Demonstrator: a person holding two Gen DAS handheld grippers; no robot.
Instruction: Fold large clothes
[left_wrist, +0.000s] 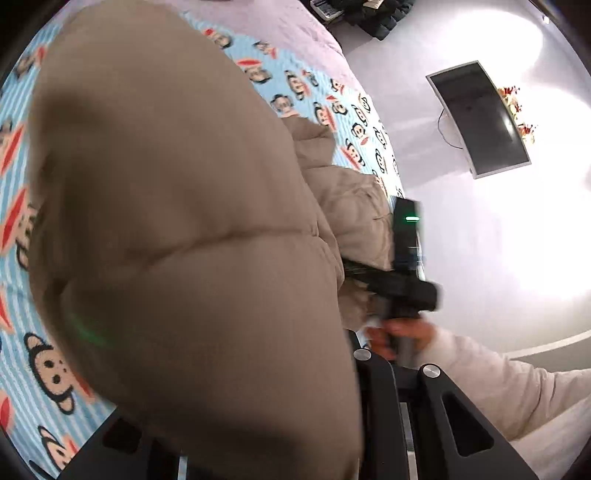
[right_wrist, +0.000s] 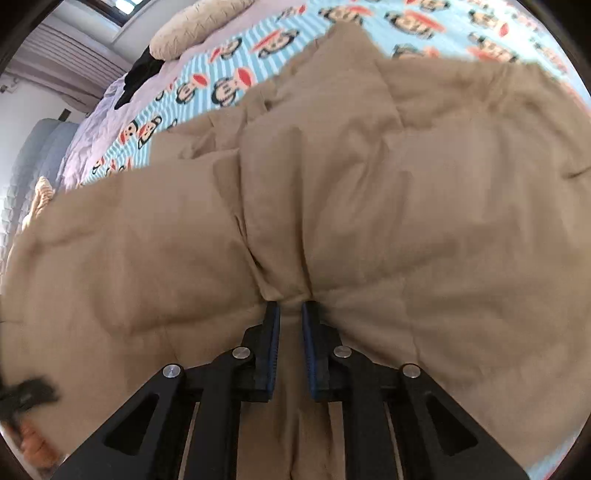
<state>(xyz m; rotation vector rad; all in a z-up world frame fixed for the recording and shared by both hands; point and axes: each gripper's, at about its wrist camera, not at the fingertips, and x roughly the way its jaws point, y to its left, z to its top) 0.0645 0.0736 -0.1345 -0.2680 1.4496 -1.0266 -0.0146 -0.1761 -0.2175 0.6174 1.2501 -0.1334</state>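
A tan puffer jacket (left_wrist: 177, 206) lies on the bed and fills both views. In the left wrist view its fabric bulges up close to the camera and hides the fingers of my left gripper (left_wrist: 291, 317); the gripper is shut on that raised bunch. My right gripper (right_wrist: 290, 314) is shut on a pinched fold of the jacket (right_wrist: 406, 192), blue pads pressing from both sides. The left wrist view also catches the right gripper (left_wrist: 402, 288), held by a hand (left_wrist: 399, 336) in a pale sleeve, at the jacket's edge.
The bed carries a blue striped monkey-print blanket (right_wrist: 229, 81) over a lilac sheet (right_wrist: 92, 122), with a beige pillow (right_wrist: 195, 26) and a black garment (right_wrist: 140, 74) at the far end. A dark screen (left_wrist: 480, 118) stands against the white surface beyond the bed.
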